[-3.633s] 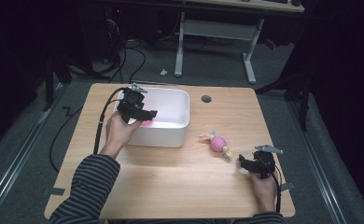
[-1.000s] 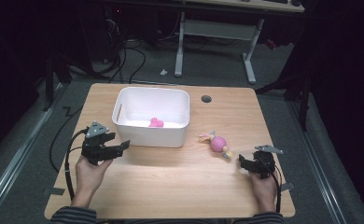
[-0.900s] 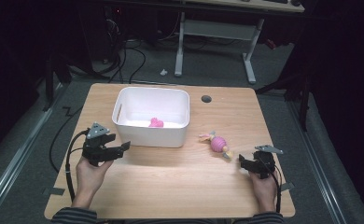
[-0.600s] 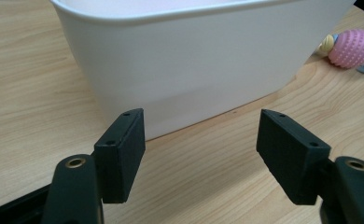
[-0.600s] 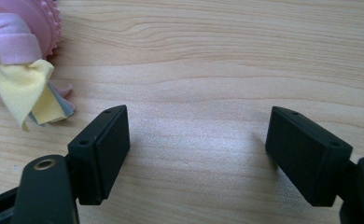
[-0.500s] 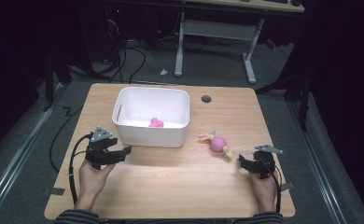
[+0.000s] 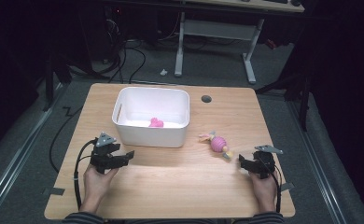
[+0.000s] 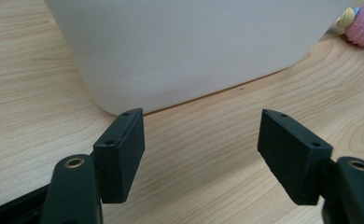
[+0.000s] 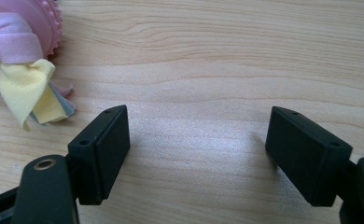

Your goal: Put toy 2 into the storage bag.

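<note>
Both claws, left (image 7: 124, 157) and right (image 7: 243, 163), gaped empty; the right might nudge the pink knobbly fabric-tailed toy (image 7: 217, 142) off the worktop (image 7: 180, 186).

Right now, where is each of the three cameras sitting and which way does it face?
High view: above the person's side, looking forward and down on the table; both forearms, left gripper and right gripper show.
Left gripper view: low over the wood, facing the white bin wall; its open black jaws show.
Right gripper view: low over the wood, facing the pink toy; open jaws show.
Shared: the pink toy appears in all three.
</note>
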### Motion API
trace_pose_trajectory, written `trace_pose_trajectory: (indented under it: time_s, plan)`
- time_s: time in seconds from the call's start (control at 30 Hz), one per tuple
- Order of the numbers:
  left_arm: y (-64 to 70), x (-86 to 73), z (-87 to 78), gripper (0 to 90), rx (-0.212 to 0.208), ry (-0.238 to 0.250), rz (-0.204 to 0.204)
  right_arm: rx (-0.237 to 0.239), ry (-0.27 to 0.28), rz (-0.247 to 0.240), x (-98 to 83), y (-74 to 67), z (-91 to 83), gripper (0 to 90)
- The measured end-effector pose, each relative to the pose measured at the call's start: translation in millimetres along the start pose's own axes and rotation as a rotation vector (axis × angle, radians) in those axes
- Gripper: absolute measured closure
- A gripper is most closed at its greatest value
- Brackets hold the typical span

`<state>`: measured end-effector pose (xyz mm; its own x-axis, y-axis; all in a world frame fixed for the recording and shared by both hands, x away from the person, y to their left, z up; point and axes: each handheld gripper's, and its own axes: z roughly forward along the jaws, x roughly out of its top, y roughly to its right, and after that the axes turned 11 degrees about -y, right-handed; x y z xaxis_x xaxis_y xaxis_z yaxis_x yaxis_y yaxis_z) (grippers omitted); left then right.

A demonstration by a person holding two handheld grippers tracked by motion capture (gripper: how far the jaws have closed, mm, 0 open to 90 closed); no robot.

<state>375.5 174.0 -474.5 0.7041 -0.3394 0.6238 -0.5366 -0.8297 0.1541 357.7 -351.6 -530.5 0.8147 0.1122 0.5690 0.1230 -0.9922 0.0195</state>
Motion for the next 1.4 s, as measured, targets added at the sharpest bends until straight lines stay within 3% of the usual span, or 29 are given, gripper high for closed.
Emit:
trace_pose_trajectory:
  time_s: [0.83,1.23,1.4]
  plan:
    - [-6.1,-7.9,31.8,31.4,0.006,-0.073,-0.022,0.0,0.0,0.0,0.0,-0.1,0.0,21.9]
    - [-6.7,-10.0,46.3,31.4,0.043,-0.1,-0.018,0.001,0.0,-0.001,0.0,-0.3,-0.1,21.9]
    - [-4.9,-10.8,51.9,31.5,0.101,-0.107,0.011,0.002,-0.001,0.0,0.0,-0.4,-0.1,21.9]
